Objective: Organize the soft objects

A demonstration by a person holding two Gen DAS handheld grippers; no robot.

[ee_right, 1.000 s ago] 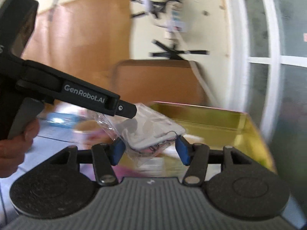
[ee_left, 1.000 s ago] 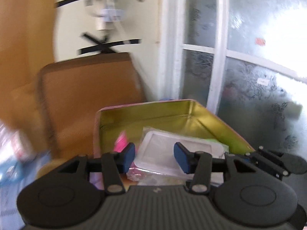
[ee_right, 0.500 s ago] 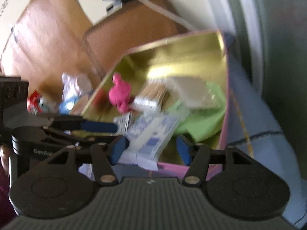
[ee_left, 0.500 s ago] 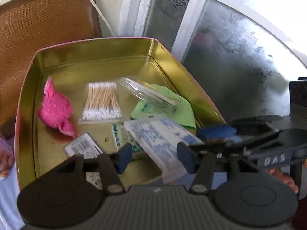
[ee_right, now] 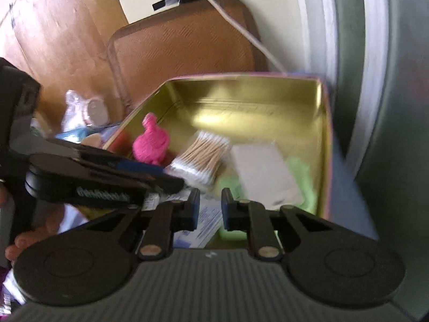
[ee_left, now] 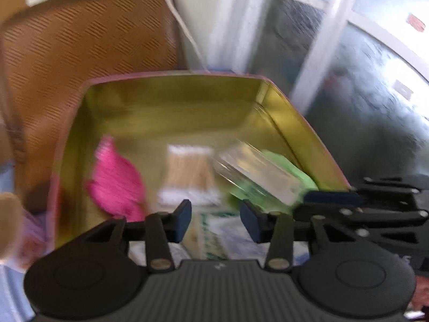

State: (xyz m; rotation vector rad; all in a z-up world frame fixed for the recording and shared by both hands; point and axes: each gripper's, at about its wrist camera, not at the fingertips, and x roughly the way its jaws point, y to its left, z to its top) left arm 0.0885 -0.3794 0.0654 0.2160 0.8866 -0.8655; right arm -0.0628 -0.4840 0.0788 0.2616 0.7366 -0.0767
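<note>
One gold tin box (ee_right: 325, 145) stands open. Inside it lie one pink fluffy piece (ee_right: 151, 143), one clear packet of cotton swabs (ee_right: 203, 158), one clear plastic pouch with a grey card inside (ee_right: 264, 173), one green cloth (ee_right: 304, 177) under that pouch, and one white packet with blue print (ee_right: 207, 221) at the near edge. Two tools show: the left tool (ee_left: 215, 218) and the right tool (ee_right: 209, 208). One brown woven panel (ee_right: 185, 45) leans behind the box. Beside the box, one crumpled clear bag (ee_right: 80, 112); what else lies there is too blurred to count.
</note>
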